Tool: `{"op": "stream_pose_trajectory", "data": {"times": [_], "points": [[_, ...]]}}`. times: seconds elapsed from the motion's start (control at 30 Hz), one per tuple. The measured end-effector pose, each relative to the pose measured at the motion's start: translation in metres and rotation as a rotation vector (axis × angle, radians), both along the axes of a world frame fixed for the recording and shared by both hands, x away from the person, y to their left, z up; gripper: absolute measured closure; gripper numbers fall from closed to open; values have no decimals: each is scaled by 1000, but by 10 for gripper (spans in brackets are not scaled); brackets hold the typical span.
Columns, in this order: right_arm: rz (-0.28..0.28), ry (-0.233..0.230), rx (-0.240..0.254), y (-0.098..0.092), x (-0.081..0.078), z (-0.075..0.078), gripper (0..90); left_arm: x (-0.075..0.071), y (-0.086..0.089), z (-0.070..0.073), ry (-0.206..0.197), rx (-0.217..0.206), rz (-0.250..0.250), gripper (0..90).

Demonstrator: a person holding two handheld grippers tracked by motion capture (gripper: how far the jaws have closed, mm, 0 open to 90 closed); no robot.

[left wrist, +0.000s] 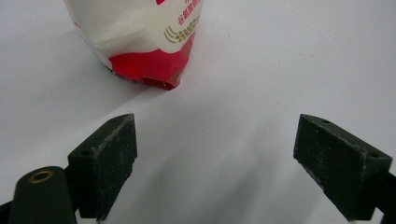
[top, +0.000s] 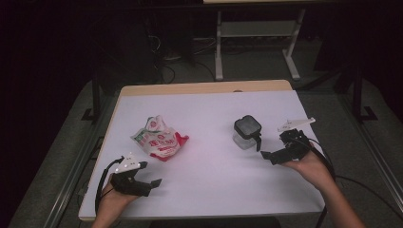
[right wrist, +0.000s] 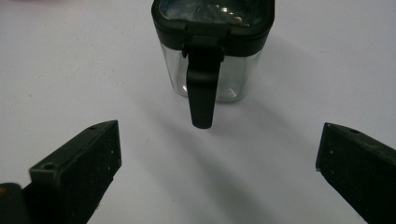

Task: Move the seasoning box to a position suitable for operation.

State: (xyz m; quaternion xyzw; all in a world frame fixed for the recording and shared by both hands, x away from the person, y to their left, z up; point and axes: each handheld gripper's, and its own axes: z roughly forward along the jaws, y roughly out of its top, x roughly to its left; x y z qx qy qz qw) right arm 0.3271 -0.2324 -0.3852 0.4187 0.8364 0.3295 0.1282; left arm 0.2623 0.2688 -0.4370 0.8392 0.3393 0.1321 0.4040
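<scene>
From the high view I have the left tongs (top: pixel 151 184) low on the counter (top: pixel 209 109) at about 7 o'clock, jaws spread apart and holding nothing. The red-and-white bag (top: pixel 159 139) lies just ahead of them, toward 10 o'clock of the counter's middle, crumpled and on its side. In the left gripper view the bag (left wrist: pixel 140 42) sits at 11 o'clock beyond the jaws, its red bottom edge nearest me, not touching either jaw.

My right tongs (top: pixel 266 153) rest at about 4 o'clock on the counter, jaws also wide apart and empty. The clear jar (top: pixel 247 132) with the black lid stands upright just to their left, near but not touching. In the right gripper view the jar (right wrist: pixel 214 56) stands at 12 o'clock between the lines of the two jaws, and its black handle (right wrist: pixel 201 88) hangs down the near side, pointing back at me.
</scene>
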Motion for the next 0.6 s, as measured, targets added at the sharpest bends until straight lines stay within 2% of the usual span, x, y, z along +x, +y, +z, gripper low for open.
{"op": "stream_pose_trajectory", "data": {"times": [0.17, 0.27, 0.37, 0.43, 0.47, 0.53, 0.57, 0.6], "points": [[19, 15, -30, 6, 11, 11, 0, -1, 0, 0, 1, -3, 4, 131], [24, 22, -31, 10, 15, 16, 0, -1, 0, 0, 4, -5, 5, 131], [41, 33, -55, 14, 26, 24, 0, -1, 0, 0, 0, -3, 0, 131], [36, 41, -56, 16, 28, 26, 0, -1, -1, 0, -2, -5, 0, 131], [37, 66, -49, 18, 33, 29, 0, -2, -1, 0, 2, -5, -1, 131], [43, 60, -66, 22, 37, 32, 0, -2, -1, 0, 0, -5, -2, 131], [48, 63, -56, 23, 39, 34, 0, -1, 0, 0, 1, 1, -3, 131], [47, 78, -58, 25, 41, 36, 0, -1, 0, 0, 0, 0, -2, 131]]}}
